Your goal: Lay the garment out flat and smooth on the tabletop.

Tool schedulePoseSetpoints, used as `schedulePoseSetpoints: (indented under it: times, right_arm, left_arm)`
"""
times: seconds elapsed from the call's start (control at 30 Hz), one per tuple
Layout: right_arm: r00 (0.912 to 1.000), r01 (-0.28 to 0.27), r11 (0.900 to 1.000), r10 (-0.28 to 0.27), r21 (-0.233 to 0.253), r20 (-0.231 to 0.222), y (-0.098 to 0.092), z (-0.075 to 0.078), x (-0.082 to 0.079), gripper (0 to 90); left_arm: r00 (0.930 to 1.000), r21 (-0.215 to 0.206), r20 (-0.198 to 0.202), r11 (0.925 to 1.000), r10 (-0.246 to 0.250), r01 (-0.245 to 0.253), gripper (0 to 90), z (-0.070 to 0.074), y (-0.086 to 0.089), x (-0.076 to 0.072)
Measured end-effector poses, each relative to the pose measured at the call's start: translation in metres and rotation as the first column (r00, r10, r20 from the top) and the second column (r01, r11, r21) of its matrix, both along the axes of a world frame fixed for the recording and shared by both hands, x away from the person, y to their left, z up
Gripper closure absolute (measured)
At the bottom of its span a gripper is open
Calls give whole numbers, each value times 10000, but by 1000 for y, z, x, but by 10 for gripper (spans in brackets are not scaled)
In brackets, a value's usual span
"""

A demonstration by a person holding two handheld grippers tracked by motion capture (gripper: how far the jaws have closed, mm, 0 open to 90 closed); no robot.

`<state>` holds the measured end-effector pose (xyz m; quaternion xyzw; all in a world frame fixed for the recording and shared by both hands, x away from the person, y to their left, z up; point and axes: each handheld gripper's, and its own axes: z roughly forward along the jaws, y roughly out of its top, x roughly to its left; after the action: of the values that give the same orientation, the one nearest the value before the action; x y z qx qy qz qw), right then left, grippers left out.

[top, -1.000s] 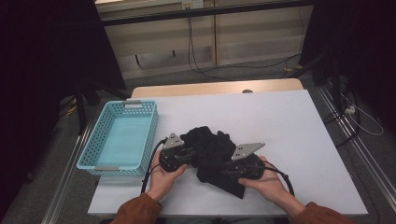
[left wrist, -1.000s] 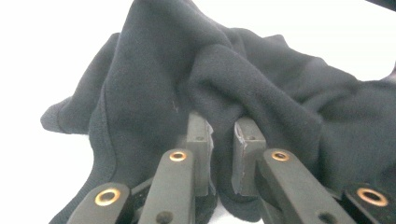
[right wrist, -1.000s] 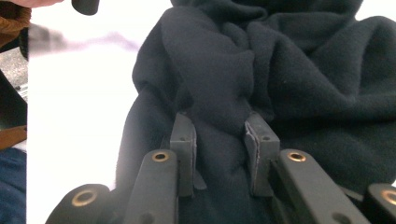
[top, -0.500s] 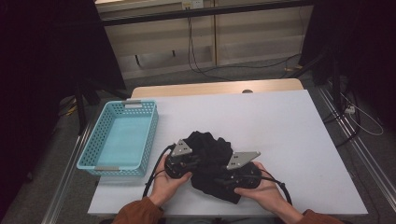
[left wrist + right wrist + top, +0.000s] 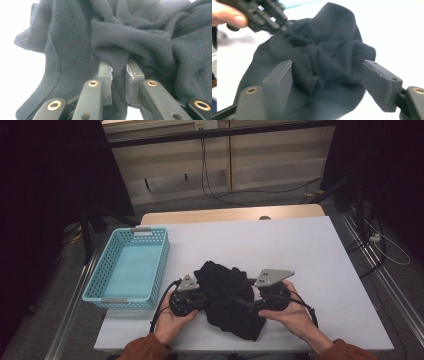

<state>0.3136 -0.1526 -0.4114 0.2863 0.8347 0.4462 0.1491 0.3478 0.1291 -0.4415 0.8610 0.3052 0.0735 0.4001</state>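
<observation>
I hold a two-jaw claw in each hand at the near edge of the white table [image 5: 310, 250], and the crumpled black knit cloth [image 5: 231, 297] lies bunched between them, close to me. My left claw [image 5: 118, 82] comes at the cloth from its left side, and its jaws are clenched on a fold of the fabric: in the left gripper view a ridge of the black knit runs down between the two grey pads [image 5: 105, 75], which press it from both sides, while the rest of the cloth piles up above and around the jaws. My right claw [image 5: 327, 80] sits at the cloth's right side with its jaws spread wide. In the right gripper view the heaped middle of the cloth lies between the two pads [image 5: 280, 77], and I cannot tell whether either pad touches it; a flat skirt of fabric spreads on the table under them. Beyond the heap that view shows my left hand [image 5: 227, 17] with its claw nosing into the cloth's far side. A light blue plastic mesh basket [image 5: 145, 232] stands on the table's left part, apart from the cloth.
</observation>
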Motion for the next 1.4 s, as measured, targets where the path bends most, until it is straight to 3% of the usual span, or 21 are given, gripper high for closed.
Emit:
schedulePoseSetpoints:
  times: [0.1,0.23,0.27,0.33,0.37,0.5,0.57,0.67,0.7,0.73,0.77,0.8,0.93,1.03,1.2,1.3,1.33,1.37,1.4]
  right_arm:
    - [9988,388,9992,-389,32,300,-6,6,18,356]
    - [9960,853,9959,-844,-297,290,-6,2,36,379]
    - [9949,972,9945,-961,-400,298,-4,-4,50,435]
    - [9946,1031,9940,-1025,-359,180,-3,-6,55,463]
    - [9935,1138,9932,-1136,-247,98,-1,-8,70,502]
    - [9928,1201,9925,-1202,-221,-7,5,-12,85,540]
    - [9928,1176,9928,-1181,-224,-210,17,-18,100,564]
    - [9939,1050,9933,-1064,-474,-277,26,-24,106,567]
    - [9941,936,9948,-956,-394,-507,33,-30,112,565]
    - [9941,936,9948,-956,-394,-507,33,-30,112,565]
    - [9944,886,9954,-905,-361,-546,39,-34,114,558]
    - [9944,852,9958,-872,-339,-603,40,-35,115,550]
    - [9946,738,9960,-771,-495,-695,48,-39,119,515]
    - [9946,688,9958,-731,-598,-741,53,-42,122,460]
    - [9931,368,9964,-450,-767,-1083,61,-50,124,466]
    - [9920,341,9977,-409,-584,-1195,62,-53,126,513]
    - [9913,280,9980,-350,-562,-1265,61,-53,126,592]
    - [9884,285,9986,-346,-435,-1479,60,-52,125,774]
    - [9884,285,9986,-346,-435,-1479,60,-52,125,774]
  left_arm:
    - [10000,-127,60,9999,50,-50,759,5,7,-3]
    - [9994,-118,329,9999,-113,117,740,8,8,-6]
    - [9993,-257,364,9996,-105,114,679,9,8,-5]
    - [9989,-384,461,9992,-119,137,675,12,8,-4]
    - [9979,-680,636,9976,-107,151,658,16,9,-2]
    - [9935,-823,1058,9953,-426,514,659,21,10,-1]
    - [9944,-1089,1033,9935,-207,319,656,24,9,1]
    - [9941,-1097,1087,9939,27,92,620,23,7,4]
    - [9944,-1030,1054,9947,58,51,584,22,6,6]
    - [9946,-977,1033,9952,52,50,584,22,6,6]
    - [9956,-629,932,9980,92,-33,579,17,3,9]
    - [9956,-629,932,9980,92,-33,579,17,3,9]
    - [9997,598,5,9979,-250,249,659,-5,-4,14]
    - [9995,610,-135,9977,-301,309,695,-7,-5,15]
    - [9992,657,-232,9973,-311,326,766,-7,-3,15]
    - [9994,678,-208,9973,-274,288,802,-6,-3,14]
    - [9994,692,-197,9971,-293,306,802,-5,-3,14]
    - [9995,660,-141,9974,-276,285,811,-4,-3,15]
    - [9995,660,-141,9974,-276,285,814,-4,-3,15]
